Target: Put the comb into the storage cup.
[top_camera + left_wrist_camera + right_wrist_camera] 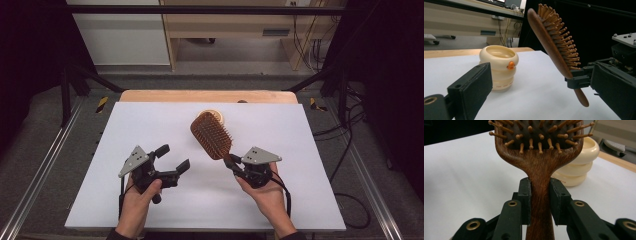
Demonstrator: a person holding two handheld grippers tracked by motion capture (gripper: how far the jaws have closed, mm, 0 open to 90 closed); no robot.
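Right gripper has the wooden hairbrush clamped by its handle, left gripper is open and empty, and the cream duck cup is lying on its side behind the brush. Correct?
Not quite: the cup stands upright on the table, mouth up, as the left gripper view shows. The rest holds: the right gripper clamps the hairbrush by its handle, and the left gripper is open and empty.

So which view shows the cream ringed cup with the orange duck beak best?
The left gripper view: the cream ringed cup stands whole, beak forward. The wooden paddle hairbrush half hides it in the right gripper view and mostly overhead.
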